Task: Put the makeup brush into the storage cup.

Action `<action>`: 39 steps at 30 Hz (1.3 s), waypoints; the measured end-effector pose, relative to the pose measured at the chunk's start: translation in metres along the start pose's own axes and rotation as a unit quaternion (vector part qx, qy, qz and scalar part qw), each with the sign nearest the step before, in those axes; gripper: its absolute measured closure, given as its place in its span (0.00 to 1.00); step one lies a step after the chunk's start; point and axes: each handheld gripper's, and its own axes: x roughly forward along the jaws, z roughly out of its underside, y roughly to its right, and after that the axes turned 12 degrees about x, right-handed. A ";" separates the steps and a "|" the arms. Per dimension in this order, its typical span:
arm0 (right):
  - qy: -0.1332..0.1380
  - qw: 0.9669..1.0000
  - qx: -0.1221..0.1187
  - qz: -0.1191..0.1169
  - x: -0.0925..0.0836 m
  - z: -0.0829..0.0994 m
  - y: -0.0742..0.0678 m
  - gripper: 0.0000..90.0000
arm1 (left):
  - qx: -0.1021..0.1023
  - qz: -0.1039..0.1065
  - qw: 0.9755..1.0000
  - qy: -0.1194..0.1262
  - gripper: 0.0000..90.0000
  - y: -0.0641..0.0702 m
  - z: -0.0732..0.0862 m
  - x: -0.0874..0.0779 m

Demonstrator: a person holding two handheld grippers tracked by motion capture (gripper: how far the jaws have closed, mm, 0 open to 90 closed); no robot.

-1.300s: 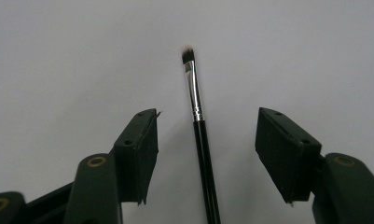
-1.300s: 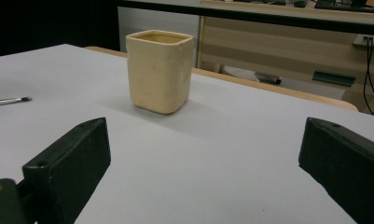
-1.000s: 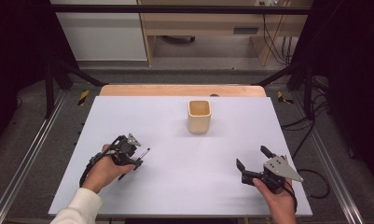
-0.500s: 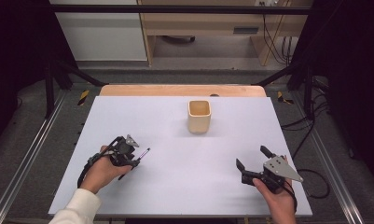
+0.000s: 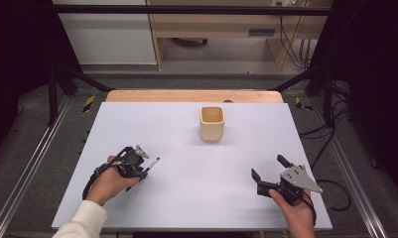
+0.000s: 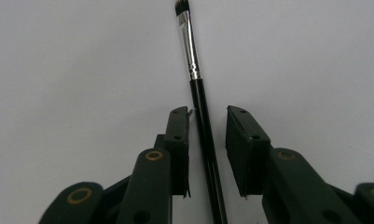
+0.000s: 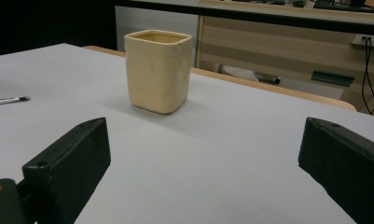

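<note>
Near the tabletop's (image 5: 186,198) left edge, the left gripper (image 6: 208,135) has just been closing around the brush (image 6: 201,107), one pad not yet touching; squeeze evenly before lifting. The right gripper (image 5: 271,173) stands wide

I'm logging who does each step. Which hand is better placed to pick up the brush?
The left. Its tool already straddles the brush handle, jaws just closing, with a gap on one side, so not yet gripping. The right tool sits open at the table's other side, facing the cup.
</note>
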 end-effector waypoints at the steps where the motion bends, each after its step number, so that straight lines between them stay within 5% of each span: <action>1: 0.000 1.000 0.000 0.000 0.000 0.000 0.000 0.03 | -0.001 0.001 1.000 -0.001 0.80 0.000 0.000 0.000; 21: 0.002 1.000 0.000 0.000 0.000 0.000 0.001 0.03 | 0.011 0.009 1.000 -0.013 0.93 0.004 0.001 0.001; 39: -0.001 1.000 0.000 0.001 0.000 0.000 0.000 0.03 | 0.015 -0.016 0.998 0.052 0.93 0.006 0.004 -0.019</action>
